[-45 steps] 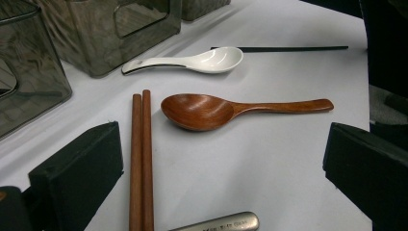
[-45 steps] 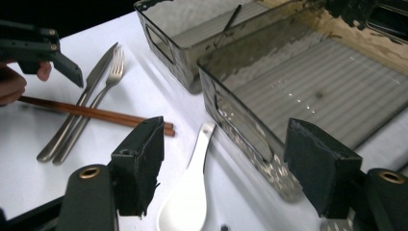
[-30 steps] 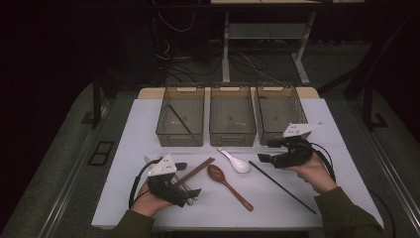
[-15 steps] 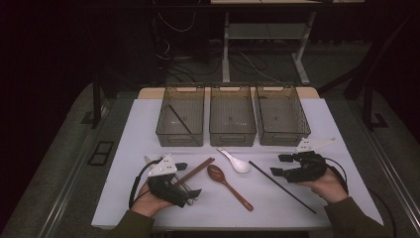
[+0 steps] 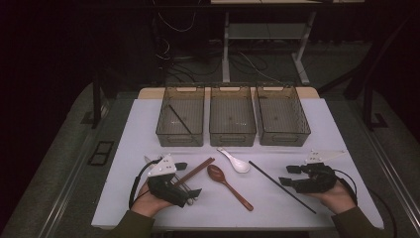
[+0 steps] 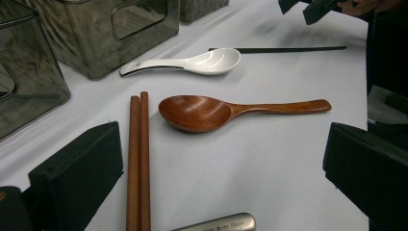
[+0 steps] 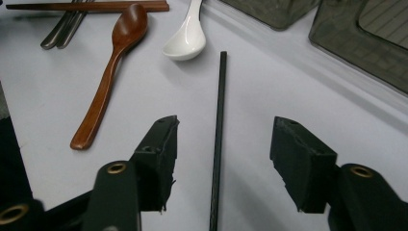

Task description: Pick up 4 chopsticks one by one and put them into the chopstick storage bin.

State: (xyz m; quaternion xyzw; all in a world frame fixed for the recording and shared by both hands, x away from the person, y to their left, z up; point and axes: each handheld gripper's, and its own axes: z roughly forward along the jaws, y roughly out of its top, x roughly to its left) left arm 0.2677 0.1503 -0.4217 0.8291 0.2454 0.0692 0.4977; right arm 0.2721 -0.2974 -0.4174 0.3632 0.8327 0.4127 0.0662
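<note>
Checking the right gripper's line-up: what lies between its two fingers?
The black chopstick lies on the table between the right gripper's fingers, which have just been closing but stand clear of it, as the right gripper view shows.

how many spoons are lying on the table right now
2: a white spoon in front of the middle bin, and a wooden spoon just nearer the person. Metal cutlery by the left gripper is partly hidden.
</note>
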